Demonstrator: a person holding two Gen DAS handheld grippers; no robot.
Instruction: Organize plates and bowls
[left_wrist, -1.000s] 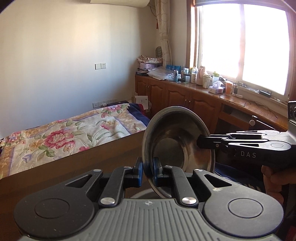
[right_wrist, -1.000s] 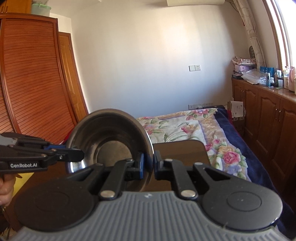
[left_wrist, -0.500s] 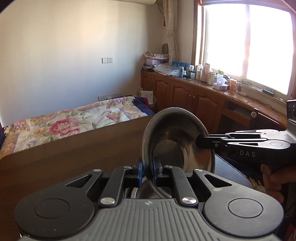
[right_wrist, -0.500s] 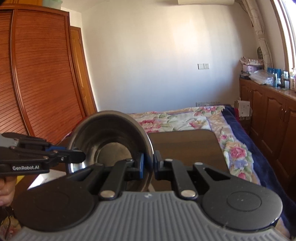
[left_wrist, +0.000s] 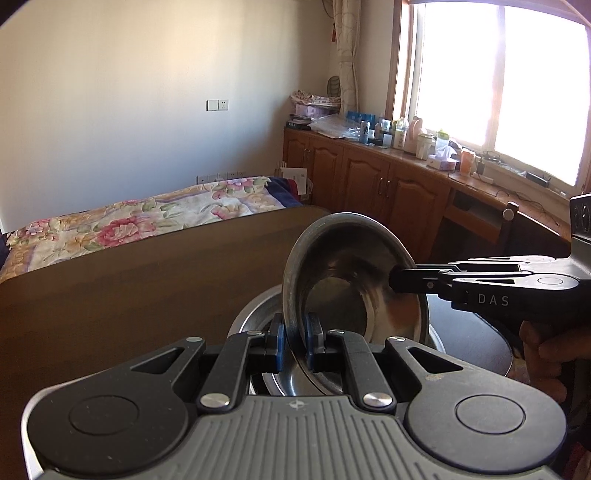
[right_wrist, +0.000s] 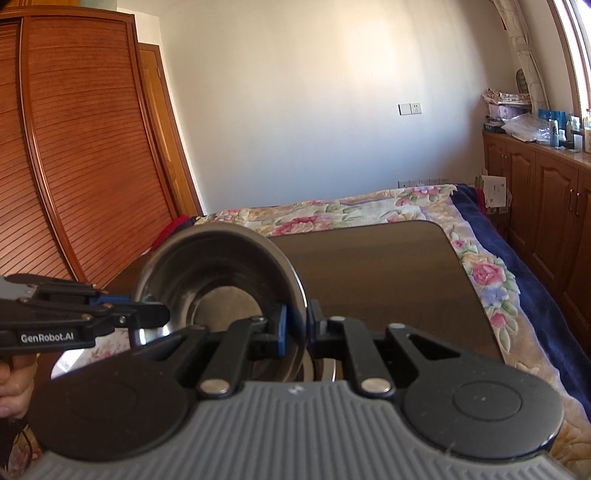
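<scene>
Both grippers hold one steel bowl (left_wrist: 354, 284) up on its edge above the table (left_wrist: 129, 288). The left gripper (left_wrist: 294, 341) has its blue-padded fingers (left_wrist: 277, 343) pinched on the bowl's near rim, one pad outside the wall and one inside. From the left wrist view the right gripper (left_wrist: 397, 278) comes in from the right side and bites the opposite rim, its fingers drawn together on the metal, with a hand (left_wrist: 546, 350) behind it.

Seen from the right wrist view, the same bowl (right_wrist: 218, 280) stands tilted with its hollow facing the camera. The right gripper (right_wrist: 297, 325) clamps the rim between a blue pad and a black one, and the left gripper (right_wrist: 155, 314) reaches in from the left, closed on the far rim.

Just under the held bowl, a second bowl (left_wrist: 258, 314) sits on the dark wooden table, its rim showing behind the left gripper's fingers. I cannot tell whether the two bowls touch.

Beyond the table lies a bed (left_wrist: 140, 218) with a floral cover. Wooden cabinets (left_wrist: 373, 181) run along the window wall, their top crowded with bottles (left_wrist: 399, 134). A louvred wardrobe (right_wrist: 74, 147) fills the left side of the right wrist view.
</scene>
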